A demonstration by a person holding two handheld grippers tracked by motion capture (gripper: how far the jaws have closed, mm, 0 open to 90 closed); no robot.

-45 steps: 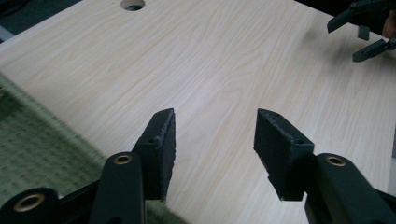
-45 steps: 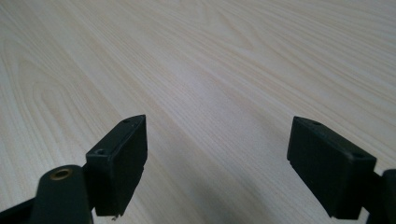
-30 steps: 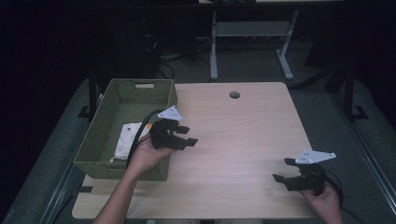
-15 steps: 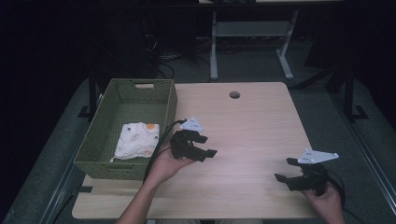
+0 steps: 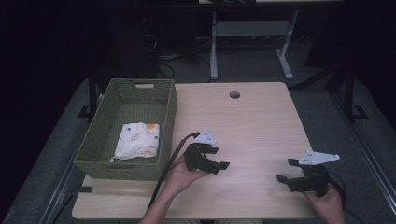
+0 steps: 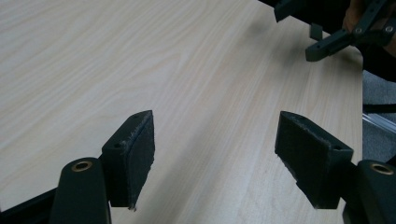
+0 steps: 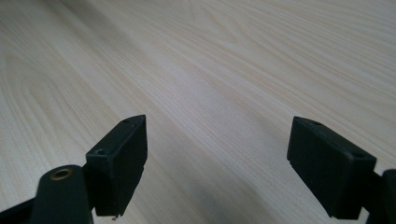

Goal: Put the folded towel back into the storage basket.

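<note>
A white patterned cloth (image 5: 137, 140) lies folded inside the green woven basket (image 5: 100, 126) at the table's left side. My left gripper (image 5: 219, 157) hovers low over the bare wood to the right of the basket. Its jaws have just been opening and stand wide apart with nothing between them (image 6: 215, 135). My right gripper (image 5: 286, 170) sits near the front right corner of the table, open and empty (image 7: 217, 140). It also appears in the left gripper view, as the right gripper (image 6: 336, 32) at the top right.
The light wooden table (image 5: 252, 121) has a round cable hole (image 5: 234, 94) near its far edge. A black cable (image 5: 170, 161) trails from the left gripper along the basket's right wall. A desk frame (image 5: 252, 42) stands on the dark floor beyond the table.
My left gripper has moved from the basket's right edge out to the right and down over the table, its jaws spreading wider. The cloth stays in the basket. The right gripper has not moved.
</note>
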